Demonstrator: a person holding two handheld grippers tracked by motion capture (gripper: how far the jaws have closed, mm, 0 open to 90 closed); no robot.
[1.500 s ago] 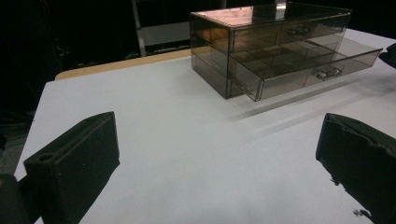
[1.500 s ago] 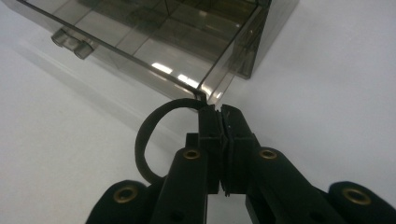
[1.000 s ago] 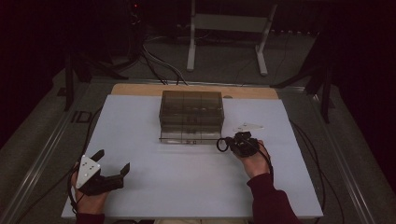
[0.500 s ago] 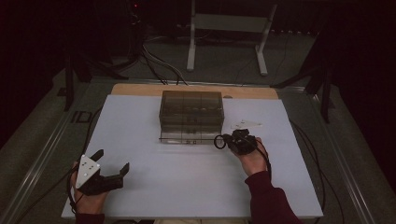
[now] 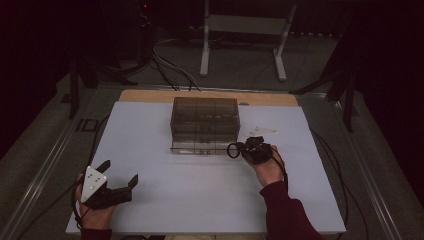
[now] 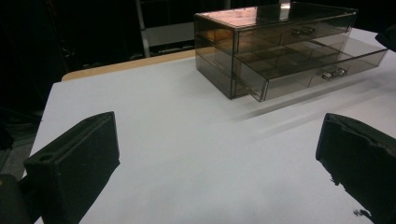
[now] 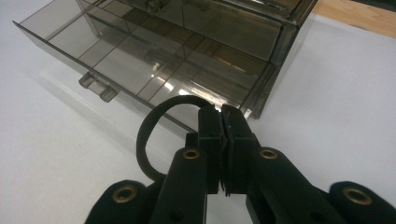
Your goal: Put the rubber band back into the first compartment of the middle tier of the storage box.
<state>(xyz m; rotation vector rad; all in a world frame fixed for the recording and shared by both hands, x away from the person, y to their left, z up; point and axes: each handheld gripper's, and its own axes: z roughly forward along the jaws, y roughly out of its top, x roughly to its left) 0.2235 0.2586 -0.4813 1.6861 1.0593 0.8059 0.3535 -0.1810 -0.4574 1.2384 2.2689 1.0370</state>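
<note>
Here a smoky, translucent plastic drawer organizer (image 5: pixel 204 125) stands near the far middle of a matte white table top (image 5: pixel 150 210), whose far edge shows a strip of bare pale wood. The box is rectangular with crisp edges and glossy walls that catch warm reflections. In the left gripper view its lower drawer (image 6: pixel 317 63) is pulled out a little, a small clear handle on its front, and thin partitions divide the inside into compartments. Nothing can be made out inside them through the tinted plastic.

The right gripper (image 7: pixel 223 135) is held just in front of the organizer's right front corner, its black jaws pressed together on a black rubber band (image 7: pixel 152 135). The band is smooth and round in section, bowing out to the left of the jaws in an oval loop; its lower end passes behind the gripper's body and is hidden. In the high view the loop shows as a small dark ring just beside the drawer front, but whether it touches is hard to tell.

The left gripper (image 5: pixel 120 182) rests at the near left of the table, well apart from the box, its blocky matte jaws spread wide with nothing between them. A grey three-cornered plate sits on top. A dark red sleeve (image 5: pixel 287 215) covers the person's right forearm. On the table to the right of the organizer, a faint pale object is too dim to identify.
</note>
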